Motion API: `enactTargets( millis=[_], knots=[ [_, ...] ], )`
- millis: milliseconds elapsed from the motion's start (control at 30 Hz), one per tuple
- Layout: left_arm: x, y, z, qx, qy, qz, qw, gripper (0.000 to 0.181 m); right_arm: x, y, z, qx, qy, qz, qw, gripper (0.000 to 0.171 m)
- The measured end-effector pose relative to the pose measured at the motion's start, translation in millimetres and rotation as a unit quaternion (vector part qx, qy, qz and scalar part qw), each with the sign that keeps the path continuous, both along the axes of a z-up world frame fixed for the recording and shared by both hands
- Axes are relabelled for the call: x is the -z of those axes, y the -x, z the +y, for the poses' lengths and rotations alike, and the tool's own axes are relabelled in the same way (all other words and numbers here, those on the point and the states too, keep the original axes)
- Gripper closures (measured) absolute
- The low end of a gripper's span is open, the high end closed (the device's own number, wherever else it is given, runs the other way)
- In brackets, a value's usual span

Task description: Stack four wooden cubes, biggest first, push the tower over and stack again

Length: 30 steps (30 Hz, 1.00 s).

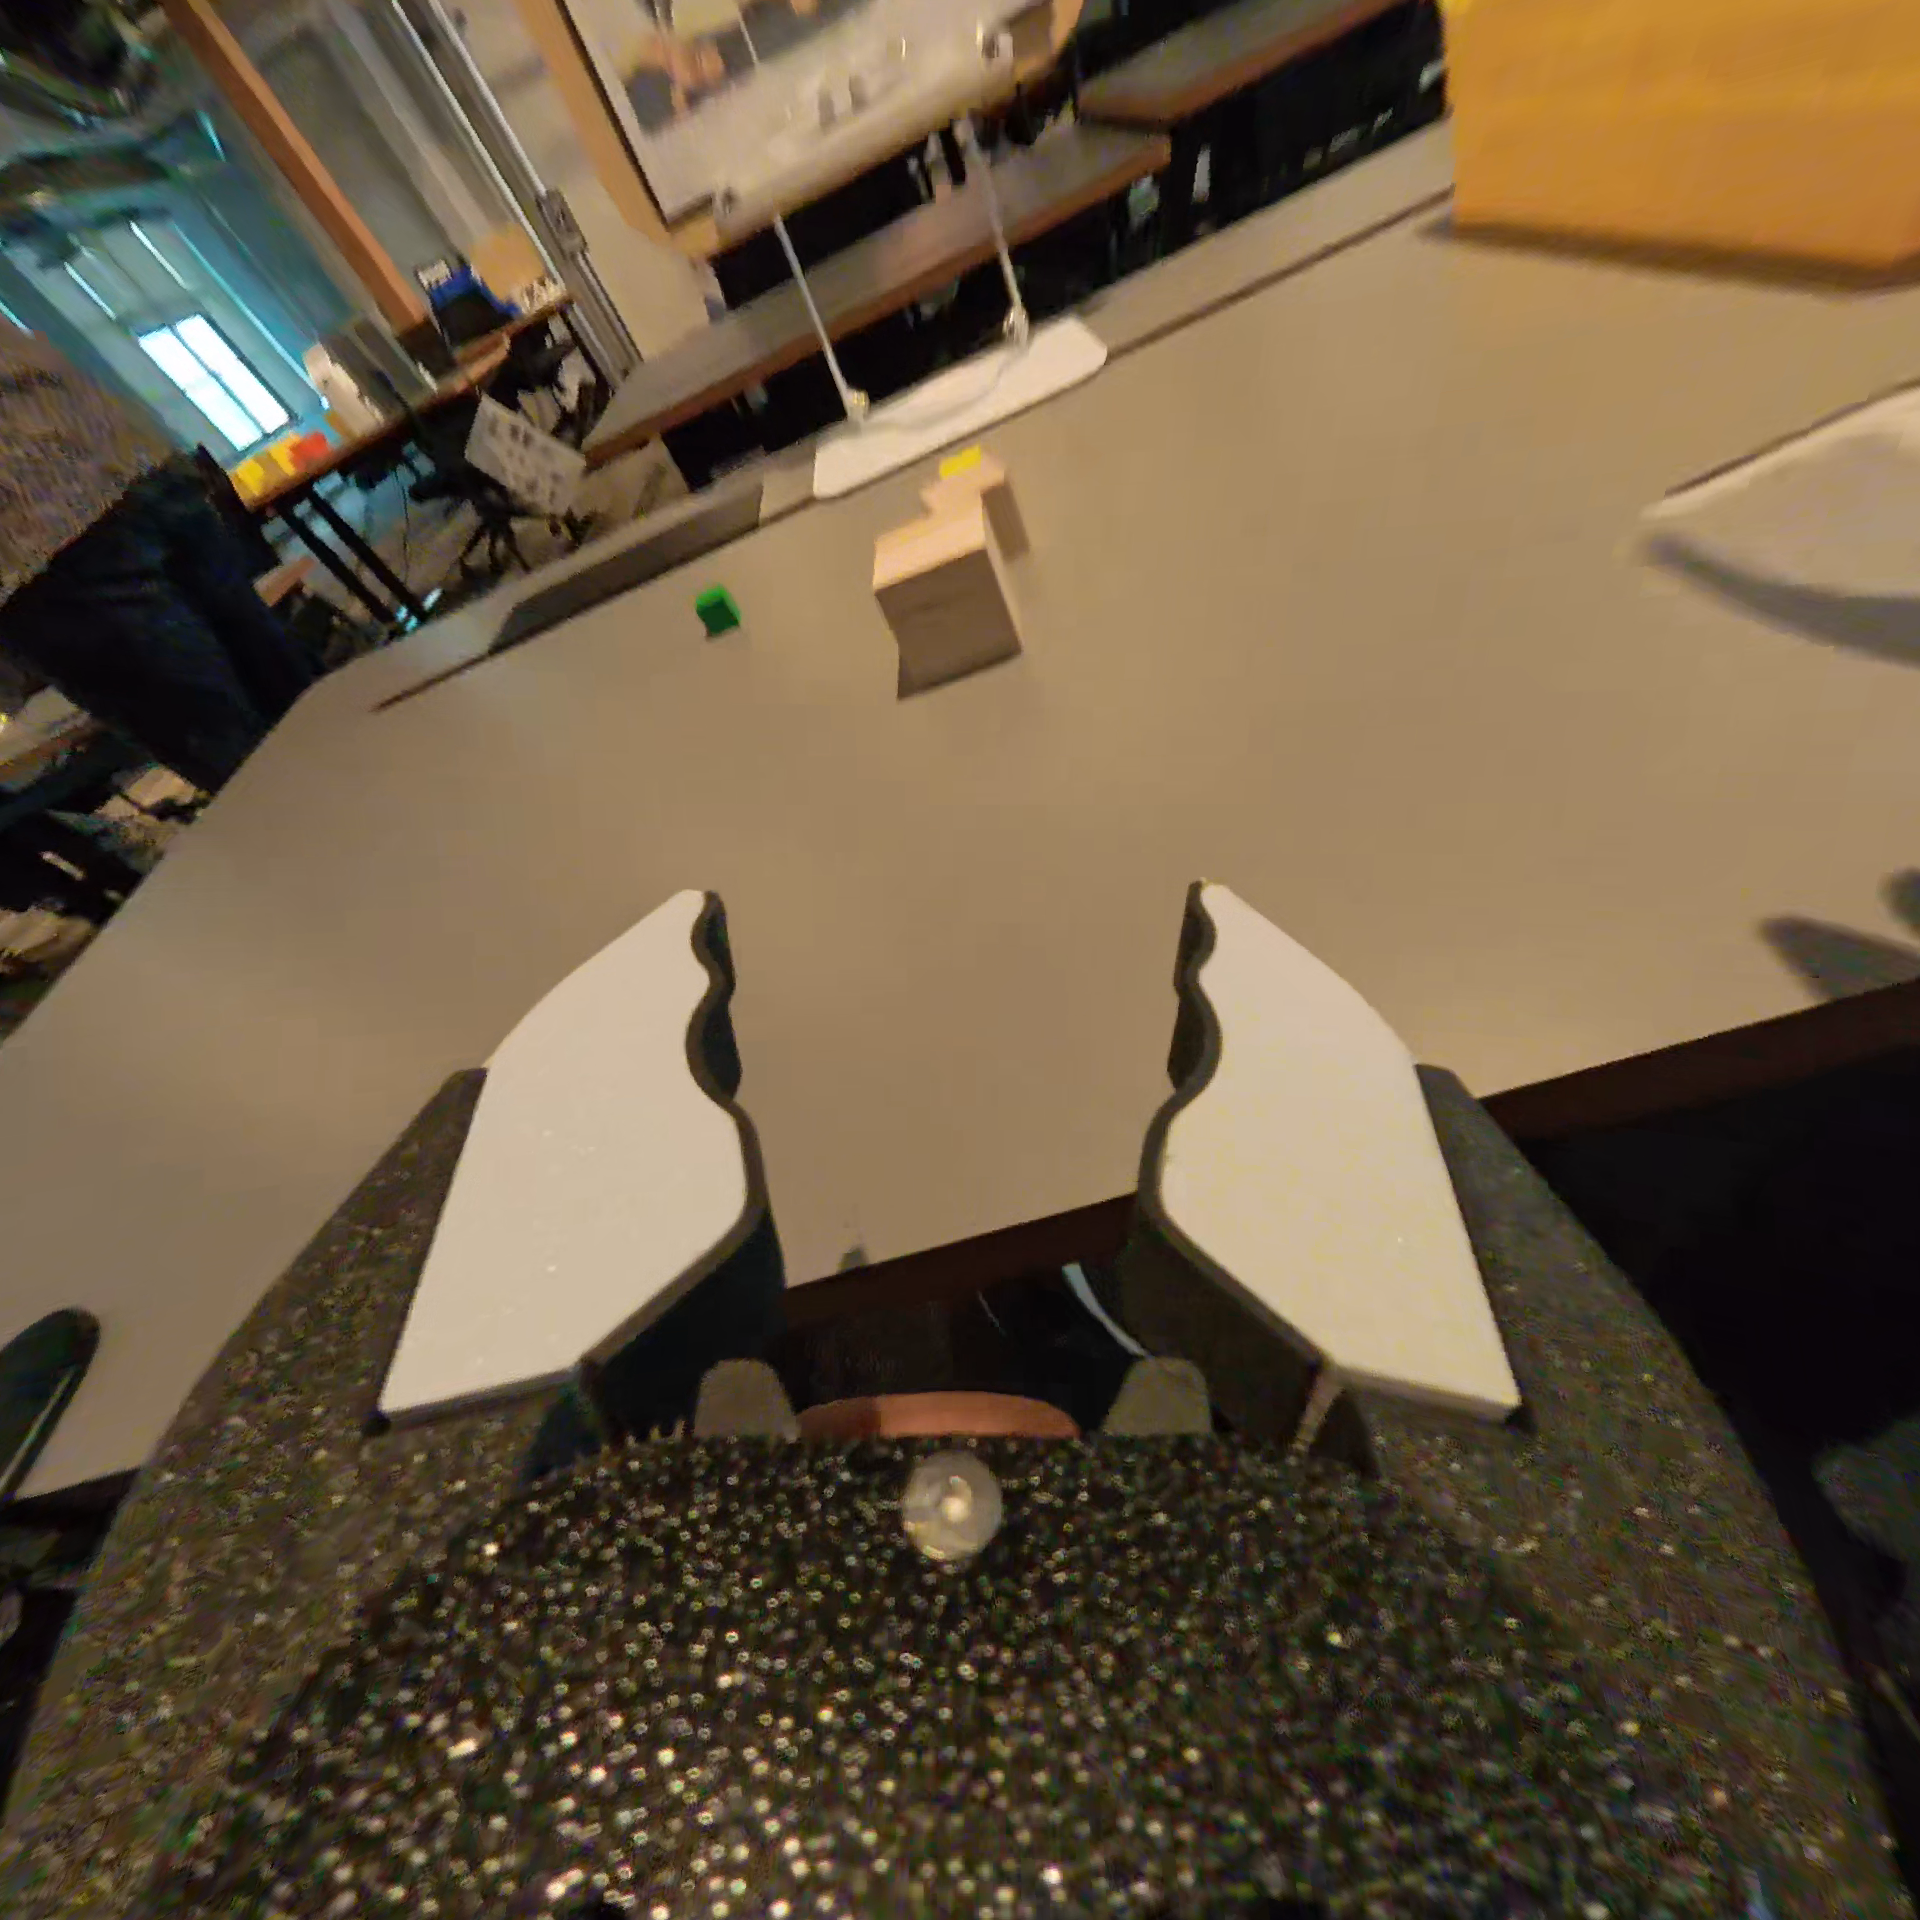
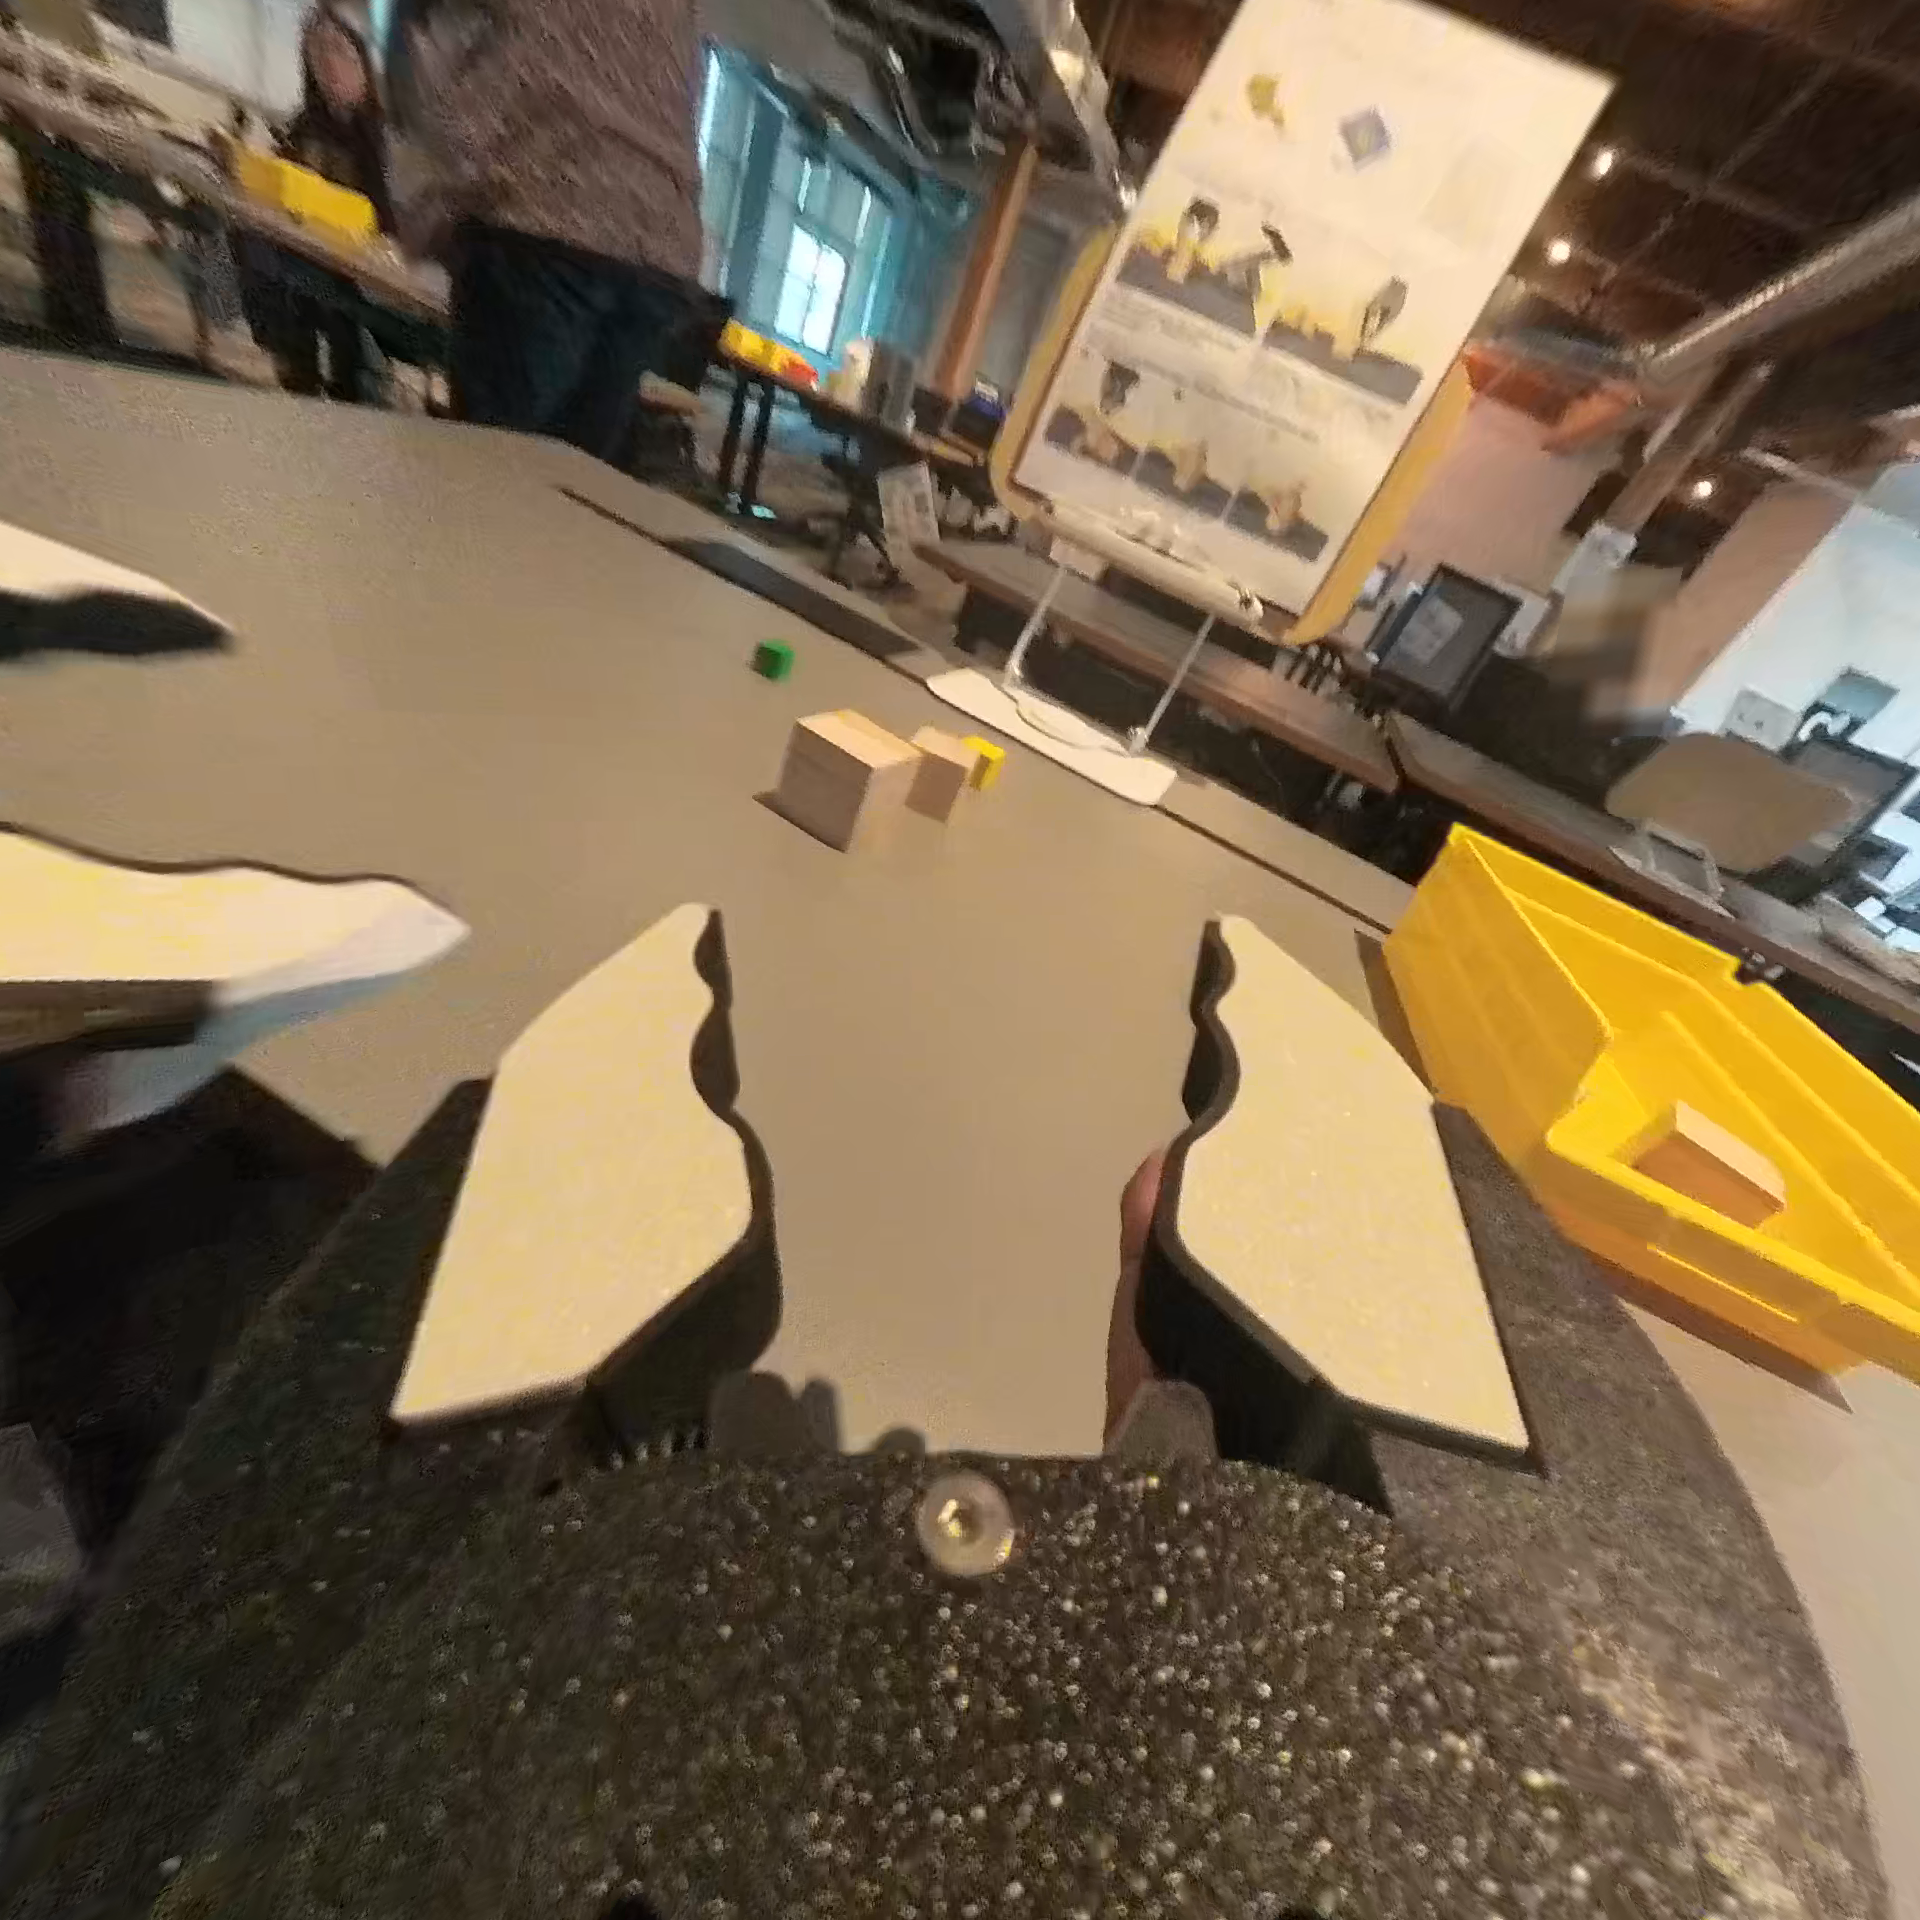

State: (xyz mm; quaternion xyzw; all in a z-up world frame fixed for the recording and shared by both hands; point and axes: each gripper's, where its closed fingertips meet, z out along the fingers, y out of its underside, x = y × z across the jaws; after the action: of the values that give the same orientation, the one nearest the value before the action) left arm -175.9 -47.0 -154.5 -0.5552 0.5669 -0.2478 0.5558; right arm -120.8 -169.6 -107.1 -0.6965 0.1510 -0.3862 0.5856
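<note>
**Op:** My left claw [image 1: 954, 914] is spread wide with nothing between the fingers. It hangs over the near edge of the grey table [image 1: 1039, 790]. My right claw [image 2: 961, 935] is just as wide apart and also empty, over bare tabletop. I can see the left claw's white fingertips [image 2: 343, 925] poking in at the left edge of the right wrist view, blurred.

**Obs:** And the cubes?

**Op:** All on the table, well ahead of both claws, none stacked. The big cube [image 1: 948, 613] sits nearest me. Right behind it, touching or nearly so, is a mid cube [image 1: 987, 504], and past that a small yellow cube [image 1: 961, 462]; I cannot tell whether those two touch. From the right wrist the three run in a row, big cube [image 2: 847, 774], mid cube [image 2: 943, 779], yellow cube [image 2: 985, 758]. The green cube [image 1: 717, 608] lies apart, off to the left of the group.

**Obs:** Anything else close by?

**Op:** A yellow bin [image 2: 1662, 1091] sits just beside my right claw, on its right, with a wooden block [image 2: 1714, 1169] inside. Farther back, a poster stand [image 2: 1278, 312] rests on a white base [image 1: 966, 400] at the table's far side, and a person [image 2: 561, 208] stands beyond the table on the left.
</note>
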Motion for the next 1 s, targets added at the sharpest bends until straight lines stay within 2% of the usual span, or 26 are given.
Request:
enactTargets(
  millis=[200,367,600,733,1000],
  knots=[
    [-38.5,3.1,-18.0,0.037,0.0,-0.07,0.997,0.101,25.1,-74.1,19.0,0.043,0.06,0.058,0.996,0.085],
    [-62.1,-0.9,-39.0,0.076,-0.007,-0.124,0.989,0.102,58.3,-109.3,32.8,0.061,0.082,0.134,0.986,0.083],
    [-103.8,-10.0,-89.6,0.194,-0.004,-0.256,0.947,0.104,83.9,-125.1,48.3,0.076,0.109,0.159,0.978,0.084],
    [-109.5,-18.4,-114.3,0.25,-0.003,-0.29,0.924,0.104,84.6,-130.1,53.9,0.08,0.115,0.156,0.978,0.085],
    [-109.7,-33.2,-150.2,0.311,-0.033,-0.317,0.896,0.104,89.7,-129.9,56.2,0.091,0.155,0.133,0.975,0.086]
  ],
)
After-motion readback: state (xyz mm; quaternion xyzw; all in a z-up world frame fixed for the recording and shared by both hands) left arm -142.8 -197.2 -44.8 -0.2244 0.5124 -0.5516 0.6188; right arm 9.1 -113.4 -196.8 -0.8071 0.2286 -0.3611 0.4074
